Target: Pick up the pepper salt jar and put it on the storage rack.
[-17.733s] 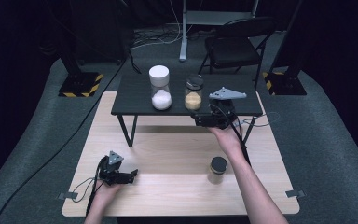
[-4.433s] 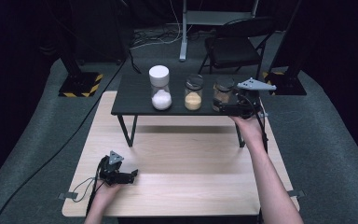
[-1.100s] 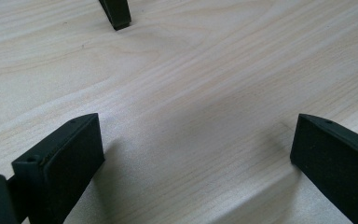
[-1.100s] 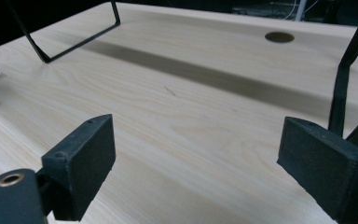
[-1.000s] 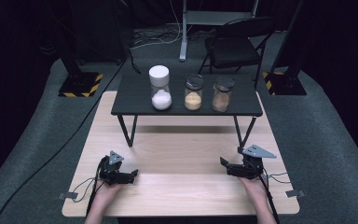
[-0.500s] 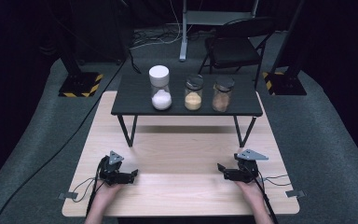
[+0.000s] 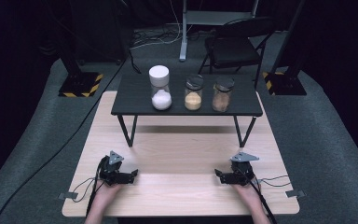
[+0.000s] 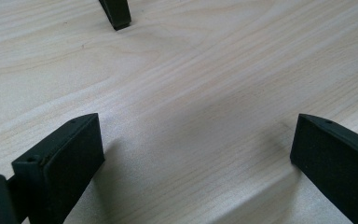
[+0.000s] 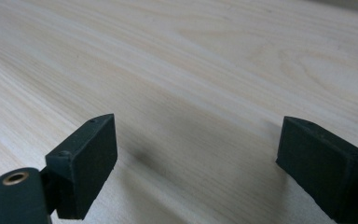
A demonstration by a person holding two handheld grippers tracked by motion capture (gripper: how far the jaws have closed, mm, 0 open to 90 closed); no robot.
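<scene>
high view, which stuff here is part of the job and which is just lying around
Part of the job:
- white jar, orange jar and brown jar, in a row on the black stand
- left gripper and right gripper, both open, resting on the wooden table

Just lying about:
- folding chair
- floor cables
</scene>
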